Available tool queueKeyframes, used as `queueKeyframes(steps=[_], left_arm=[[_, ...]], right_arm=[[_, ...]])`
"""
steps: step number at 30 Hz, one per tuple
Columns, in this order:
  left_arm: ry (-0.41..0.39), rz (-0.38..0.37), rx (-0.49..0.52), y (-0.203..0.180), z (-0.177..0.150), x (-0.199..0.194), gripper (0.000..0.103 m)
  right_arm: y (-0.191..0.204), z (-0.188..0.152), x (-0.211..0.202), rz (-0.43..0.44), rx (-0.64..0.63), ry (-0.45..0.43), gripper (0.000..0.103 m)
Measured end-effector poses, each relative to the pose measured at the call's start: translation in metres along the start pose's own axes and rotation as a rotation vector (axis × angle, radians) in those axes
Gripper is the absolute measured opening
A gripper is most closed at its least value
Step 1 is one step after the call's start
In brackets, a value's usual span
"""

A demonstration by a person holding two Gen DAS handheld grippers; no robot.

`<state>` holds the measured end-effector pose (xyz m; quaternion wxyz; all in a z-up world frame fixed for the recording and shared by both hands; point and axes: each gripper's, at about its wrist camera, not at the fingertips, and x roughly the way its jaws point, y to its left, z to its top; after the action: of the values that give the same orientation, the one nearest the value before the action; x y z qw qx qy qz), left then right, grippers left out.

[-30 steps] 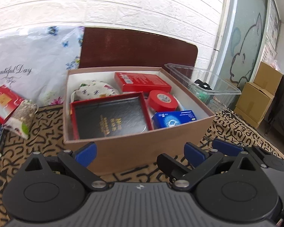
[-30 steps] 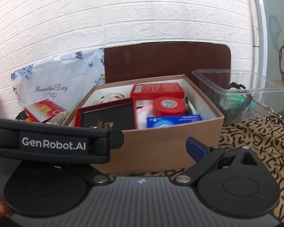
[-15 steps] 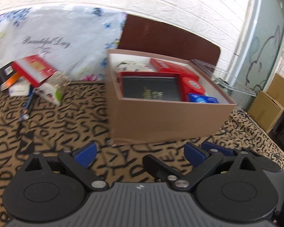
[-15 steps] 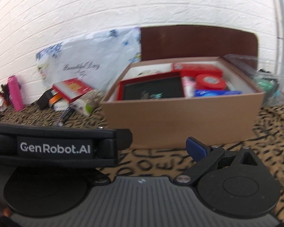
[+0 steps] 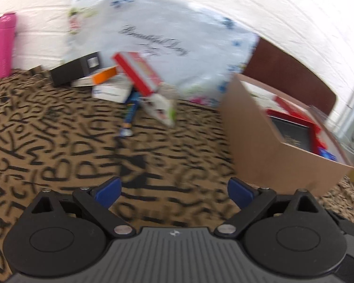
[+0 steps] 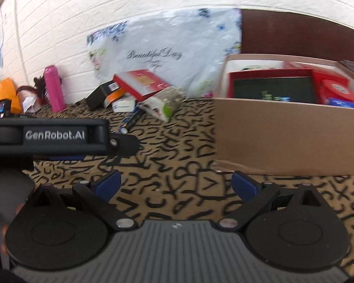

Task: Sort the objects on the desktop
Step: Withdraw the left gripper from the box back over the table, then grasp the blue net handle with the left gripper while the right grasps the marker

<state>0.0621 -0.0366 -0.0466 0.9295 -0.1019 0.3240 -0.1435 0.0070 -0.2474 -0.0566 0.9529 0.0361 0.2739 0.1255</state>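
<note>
A brown cardboard box point(image 5: 271, 155) point(image 6: 283, 136) stands at the right, holding a red-framed black book point(image 6: 271, 87), a red tape roll point(image 6: 335, 89) and a blue packet. A loose pile lies by the wall: a red box point(image 5: 136, 70) point(image 6: 141, 82), a black box point(image 5: 75, 70), a white and orange carton point(image 5: 106, 80), a speckled packet point(image 6: 167, 101) and a blue pen point(image 5: 131, 110). My left gripper point(image 5: 174, 191) is open over bare cloth, well short of the pile. My right gripper point(image 6: 174, 186) is open too, left of the box front.
A letter-patterned tablecloth point(image 5: 47, 141) covers the table. A flowered plastic bag point(image 6: 167, 47) leans on the brick wall, with a pink bottle point(image 5: 4, 44) point(image 6: 54, 89) to its left. The left gripper's black body point(image 6: 47, 134) crosses the right wrist view at left.
Both grippers have swung left, away from the box and toward the loose pile. The box has slid to the right in both views. Both stay open and empty.
</note>
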Motion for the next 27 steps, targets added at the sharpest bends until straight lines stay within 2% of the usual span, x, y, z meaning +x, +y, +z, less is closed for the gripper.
queueKeyframes(steps=[3,7,9,11,13,16,19,22,24,25,27], left_arm=[[0.010,0.029,-0.024,0.023,0.007,0.012,0.093],[0.042,0.031,-0.059,0.047,0.019,0.033,0.071],[0.050,0.035,-0.074,0.057,0.024,0.043,0.067],[0.053,0.038,-0.072,0.063,0.028,0.052,0.054],[0.068,0.039,-0.061,0.067,0.032,0.062,0.046],[0.088,0.046,-0.037,0.071,0.036,0.079,0.034],[0.069,0.059,-0.001,0.070,0.040,0.088,0.029],[0.066,0.057,0.022,0.069,0.046,0.097,0.025],[0.062,0.061,0.036,0.069,0.049,0.102,0.014],[0.060,0.068,0.040,0.070,0.051,0.105,0.005],[0.061,0.055,0.025,0.076,0.054,0.107,0.006]], right_arm=[[0.011,0.005,0.016,0.015,-0.016,0.013,0.097],[0.023,0.014,0.038,0.027,-0.034,0.015,0.094],[0.028,0.019,0.048,0.022,-0.040,0.019,0.089],[0.031,0.023,0.060,0.018,-0.044,0.027,0.086],[0.035,0.027,0.071,0.015,-0.046,0.039,0.080],[0.039,0.030,0.086,0.013,-0.051,0.055,0.078],[0.043,0.031,0.099,0.011,-0.063,0.075,0.071],[0.047,0.031,0.113,0.008,-0.072,0.094,0.069],[0.050,0.031,0.121,0.008,-0.074,0.102,0.068],[0.051,0.032,0.125,0.009,-0.077,0.106,0.067],[0.054,0.033,0.132,0.014,-0.087,0.111,0.064]])
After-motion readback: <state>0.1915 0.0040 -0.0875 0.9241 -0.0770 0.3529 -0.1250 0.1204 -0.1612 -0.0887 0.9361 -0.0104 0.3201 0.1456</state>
